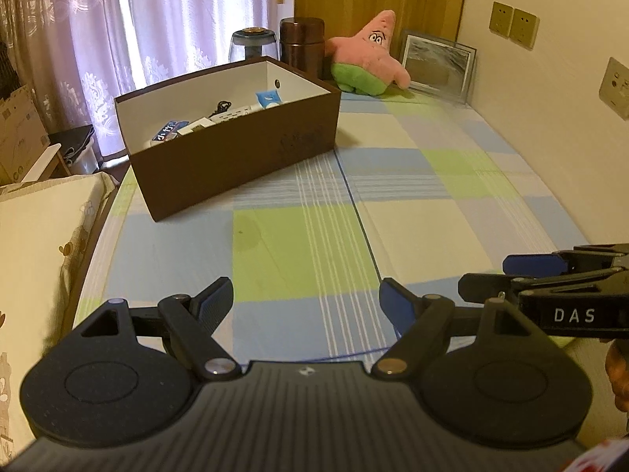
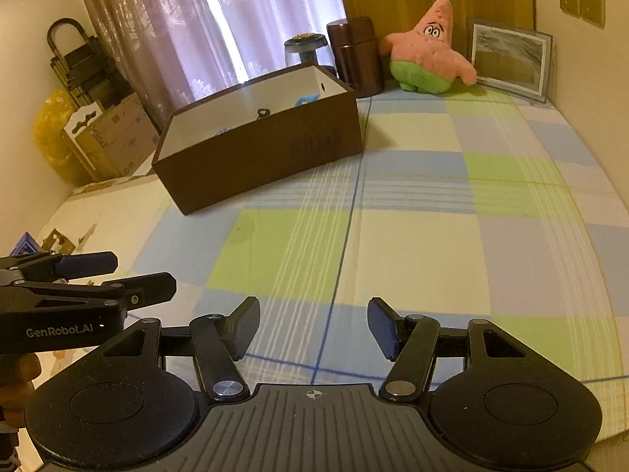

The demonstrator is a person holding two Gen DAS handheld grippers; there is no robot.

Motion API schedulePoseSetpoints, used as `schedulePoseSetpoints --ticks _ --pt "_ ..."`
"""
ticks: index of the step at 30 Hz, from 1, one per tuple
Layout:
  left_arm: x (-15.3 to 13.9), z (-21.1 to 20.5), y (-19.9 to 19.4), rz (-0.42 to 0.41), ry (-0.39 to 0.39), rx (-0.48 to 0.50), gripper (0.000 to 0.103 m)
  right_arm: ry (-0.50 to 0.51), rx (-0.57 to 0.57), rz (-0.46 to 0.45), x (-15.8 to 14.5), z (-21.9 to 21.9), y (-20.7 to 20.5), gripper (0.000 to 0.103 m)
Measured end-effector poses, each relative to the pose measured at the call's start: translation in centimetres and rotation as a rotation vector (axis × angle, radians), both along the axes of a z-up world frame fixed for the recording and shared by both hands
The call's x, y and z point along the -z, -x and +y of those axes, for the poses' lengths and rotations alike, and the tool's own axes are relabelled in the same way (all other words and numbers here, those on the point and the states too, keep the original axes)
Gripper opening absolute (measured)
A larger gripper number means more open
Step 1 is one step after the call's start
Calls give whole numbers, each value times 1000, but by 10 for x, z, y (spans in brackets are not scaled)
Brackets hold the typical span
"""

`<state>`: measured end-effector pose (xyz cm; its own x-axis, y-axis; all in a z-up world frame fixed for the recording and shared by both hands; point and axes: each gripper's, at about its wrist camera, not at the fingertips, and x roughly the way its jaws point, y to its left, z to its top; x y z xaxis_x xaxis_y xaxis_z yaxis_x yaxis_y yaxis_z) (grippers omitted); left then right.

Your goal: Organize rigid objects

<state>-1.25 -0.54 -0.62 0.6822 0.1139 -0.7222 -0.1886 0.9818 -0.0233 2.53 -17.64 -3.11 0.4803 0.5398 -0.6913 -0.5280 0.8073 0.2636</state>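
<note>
Holding both grippers low over the checked bedsheet, we have the left gripper and the right gripper side by side, each with its jaws spread wide and nothing between them. The rigid objects we are sorting already lie in the brown cardboard box, well ahead and to the left: a white power strip with its black cord, a blue-and-white tube, and a few small flat packets we cannot identify. We judge these light, stiff and somewhat slick, best pinched across their narrow width near the middle. Behind the box stand a brown canister and a glass jar, likely heavier; the jar looks fragile, so we would grip either around its body.
</note>
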Motion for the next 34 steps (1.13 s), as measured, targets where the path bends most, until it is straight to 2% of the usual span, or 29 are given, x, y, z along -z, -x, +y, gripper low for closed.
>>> schedulePoseSetpoints --ticks 17,34 --pt "3 -17 28 7 -10 -12 79 9 -15 11 5 -15 24 58" --pt "1 -22 29 11 -13 -19 79 14 -27 20 8 -18 24 58"
